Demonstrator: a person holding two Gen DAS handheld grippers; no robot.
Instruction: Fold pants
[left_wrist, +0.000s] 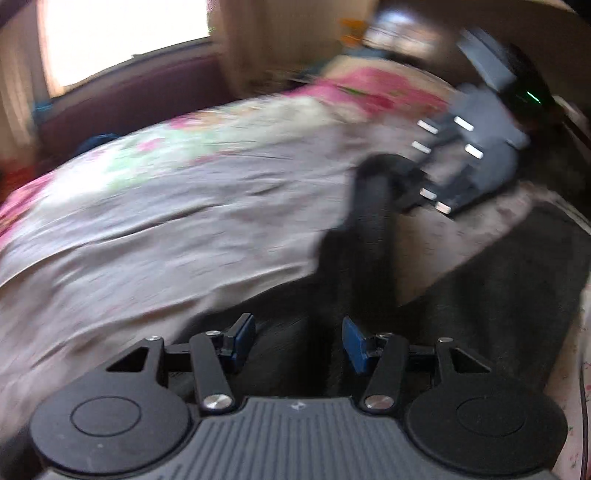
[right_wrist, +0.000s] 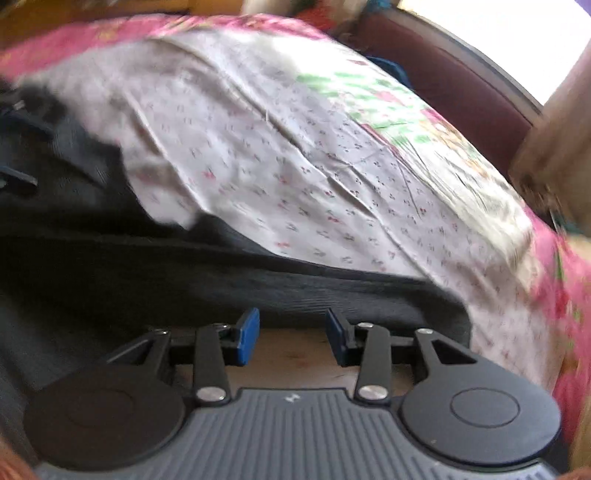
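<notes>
Dark grey pants (left_wrist: 480, 295) lie on a bed and stretch from the lower middle to the right in the left wrist view. My left gripper (left_wrist: 297, 332) hovers over them, open, with nothing pressed between its blue pads (left_wrist: 243, 334). The grey body of the right-hand tool (left_wrist: 487, 147) shows blurred at the upper right, above the pants. In the right wrist view the pants (right_wrist: 221, 273) run across the left and middle. My right gripper (right_wrist: 291, 326) is open at their near edge, and only a tan surface shows between its pads.
A pale floral bedsheet (left_wrist: 184, 203) with pink borders covers the bed (right_wrist: 295, 147) beyond the pants. A maroon bed frame (left_wrist: 129, 99) and a bright window (left_wrist: 122, 37) stand behind it. A wooden post (right_wrist: 554, 147) rises at the right edge.
</notes>
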